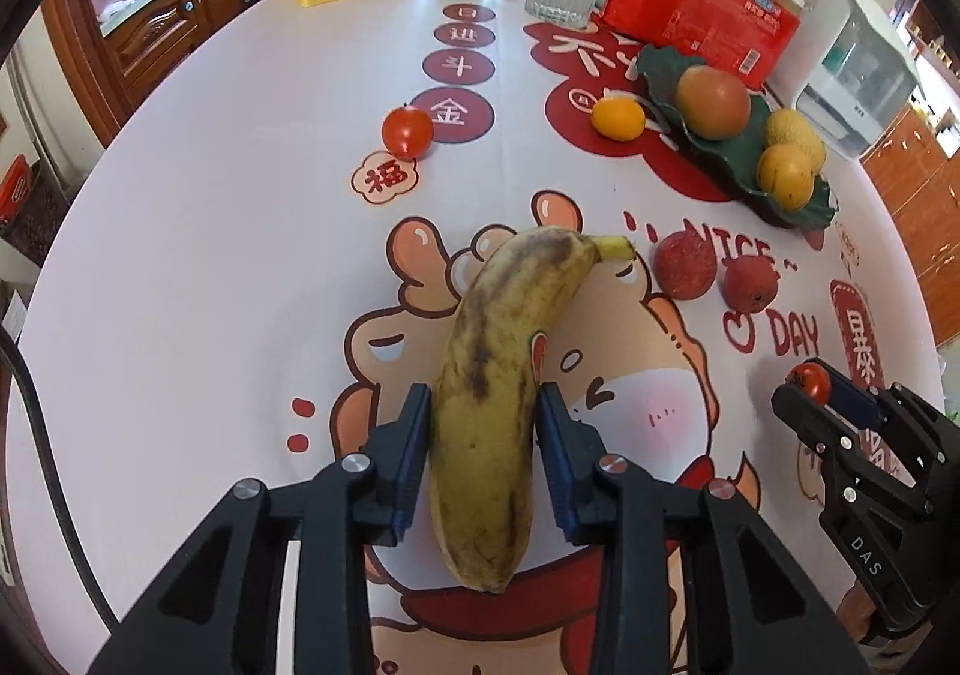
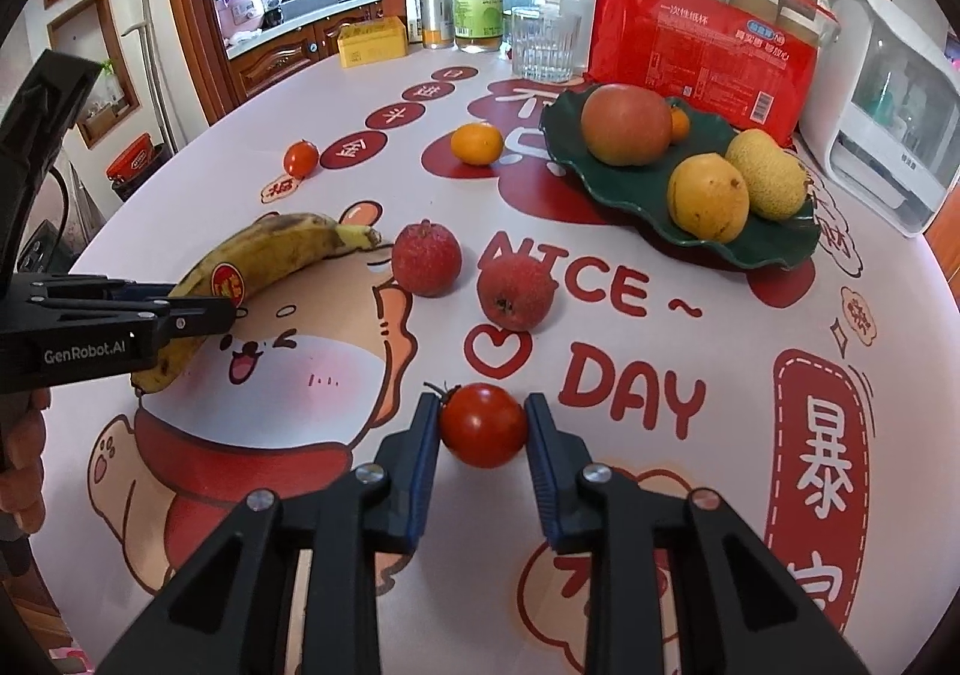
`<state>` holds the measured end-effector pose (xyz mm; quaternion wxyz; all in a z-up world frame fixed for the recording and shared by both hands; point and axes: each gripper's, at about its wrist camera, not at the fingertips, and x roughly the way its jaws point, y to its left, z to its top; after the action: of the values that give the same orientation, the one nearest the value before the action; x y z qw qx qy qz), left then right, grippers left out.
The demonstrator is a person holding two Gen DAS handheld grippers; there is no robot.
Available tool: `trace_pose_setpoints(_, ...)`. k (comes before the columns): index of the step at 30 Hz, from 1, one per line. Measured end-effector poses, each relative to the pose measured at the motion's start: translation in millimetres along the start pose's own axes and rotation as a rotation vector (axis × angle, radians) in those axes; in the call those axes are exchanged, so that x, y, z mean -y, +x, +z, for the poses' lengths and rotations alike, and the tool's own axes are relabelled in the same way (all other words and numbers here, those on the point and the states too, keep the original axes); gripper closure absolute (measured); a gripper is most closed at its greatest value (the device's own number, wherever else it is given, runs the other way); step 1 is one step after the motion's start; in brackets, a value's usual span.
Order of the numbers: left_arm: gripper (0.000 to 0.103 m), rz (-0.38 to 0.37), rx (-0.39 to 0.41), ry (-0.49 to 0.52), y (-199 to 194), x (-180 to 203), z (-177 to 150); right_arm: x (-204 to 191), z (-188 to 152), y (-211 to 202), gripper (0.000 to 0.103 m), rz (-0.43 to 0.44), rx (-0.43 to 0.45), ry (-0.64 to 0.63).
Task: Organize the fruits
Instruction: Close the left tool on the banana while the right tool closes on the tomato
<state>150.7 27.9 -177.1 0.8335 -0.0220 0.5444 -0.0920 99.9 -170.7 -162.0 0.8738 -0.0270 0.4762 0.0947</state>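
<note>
Left tongs [image 1: 483, 423] clamp the banana [image 1: 489, 375] on the bench [image 1: 210, 255]. Right tongs [image 2: 483, 423] grip a tomato [image 2: 483, 423], just right of the banana.

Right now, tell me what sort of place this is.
Probably a home dining area beside a kitchen: a table with a festive tablecloth, wooden cabinets, and a green fruit plate.

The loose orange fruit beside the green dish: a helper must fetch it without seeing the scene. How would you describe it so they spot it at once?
Find the dark green leaf-shaped dish near the red package. Just off its left rim, on the tablecloth, sits a small round orange fruit. Unlike the small red tomato further left, it is smooth, bright orange and stemless.
</note>
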Motion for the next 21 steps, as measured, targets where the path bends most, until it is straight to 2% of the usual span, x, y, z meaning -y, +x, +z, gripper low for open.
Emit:
trace_pose_setpoints(6,0.07,-0.005,0.024,-0.017,-5.5,-2.6,-0.2,4.5,-2.3,-6.0,0.075,0.005,0.009,0.006)
trace_pose_setpoints(12,0.07,0.018,-0.027,0.016,7.2,2.9,-2.3,6.4,-5.5,-6.3,0.075,0.012,0.006,0.007)
trace_pose_setpoints(21,0.068,0.042,-0.042,0.048,14.7,10.0,2.0,9.9,-7.9,-4.7,0.075,0.019,-0.001,0.007)
